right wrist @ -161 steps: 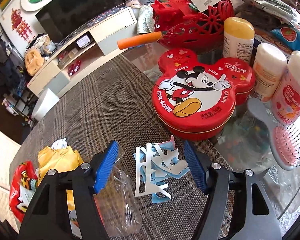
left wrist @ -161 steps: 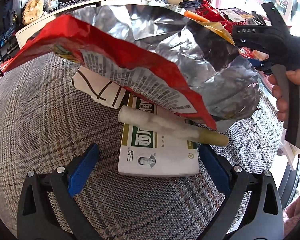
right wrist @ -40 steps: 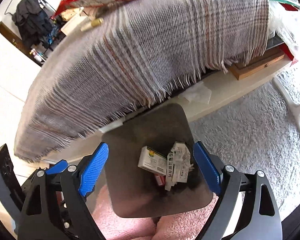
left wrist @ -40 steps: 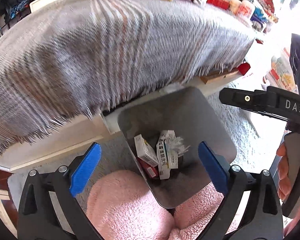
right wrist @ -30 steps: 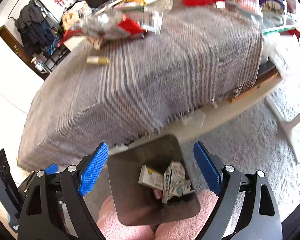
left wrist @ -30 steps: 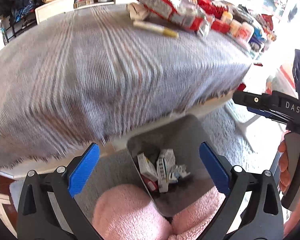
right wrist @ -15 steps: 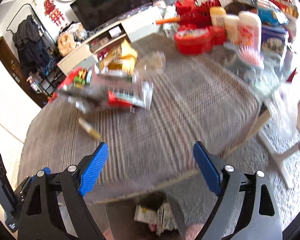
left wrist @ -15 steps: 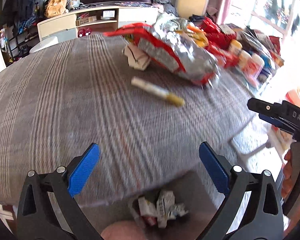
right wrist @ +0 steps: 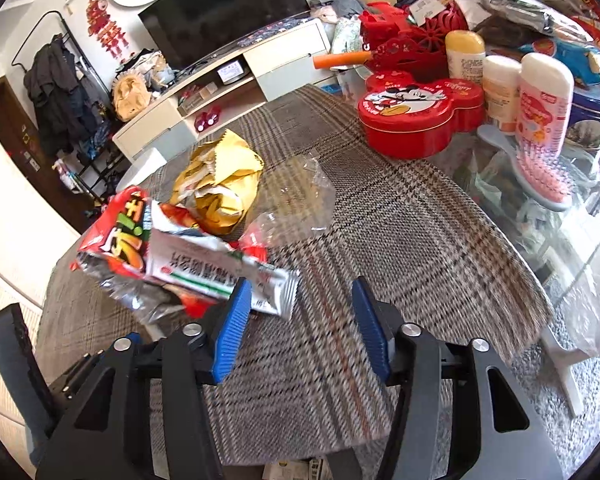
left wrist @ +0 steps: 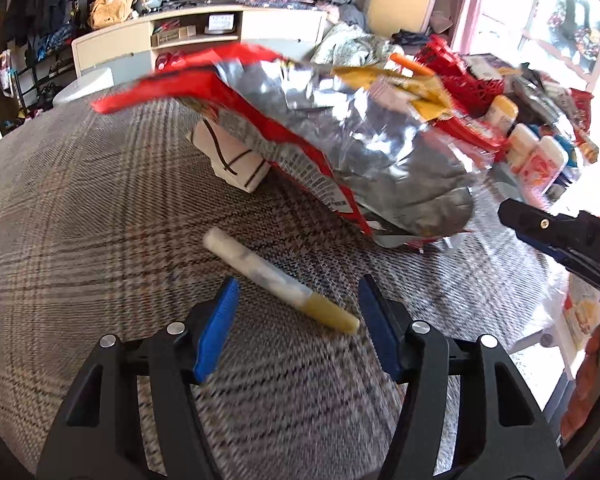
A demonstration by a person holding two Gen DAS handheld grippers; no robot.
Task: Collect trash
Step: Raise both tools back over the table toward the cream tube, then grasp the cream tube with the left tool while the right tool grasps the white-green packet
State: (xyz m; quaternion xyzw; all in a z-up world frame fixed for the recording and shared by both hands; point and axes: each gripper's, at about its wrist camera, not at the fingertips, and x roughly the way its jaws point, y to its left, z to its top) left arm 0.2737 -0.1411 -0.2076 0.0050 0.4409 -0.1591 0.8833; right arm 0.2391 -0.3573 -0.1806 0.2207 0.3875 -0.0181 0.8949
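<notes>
The left gripper (left wrist: 296, 312) hangs over the plaid tablecloth (left wrist: 80, 240), jaws closing, a white-and-yellow tube (left wrist: 280, 282) lying between them untouched. Behind it sprawls the red foil snack bag (left wrist: 340, 136). The right gripper (right wrist: 300, 320) closes on nothing, beside that bag's edge.

Tablecloth (left wrist: 100, 220): woven plaid cloth, matt, rough. Snack bag (left wrist: 340, 140): crinkled foil, shiny silver inside, glossy red print. Candy tin (right wrist: 416, 116): glossy red metal. Wrapper (right wrist: 296, 200): clear plastic film.
</notes>
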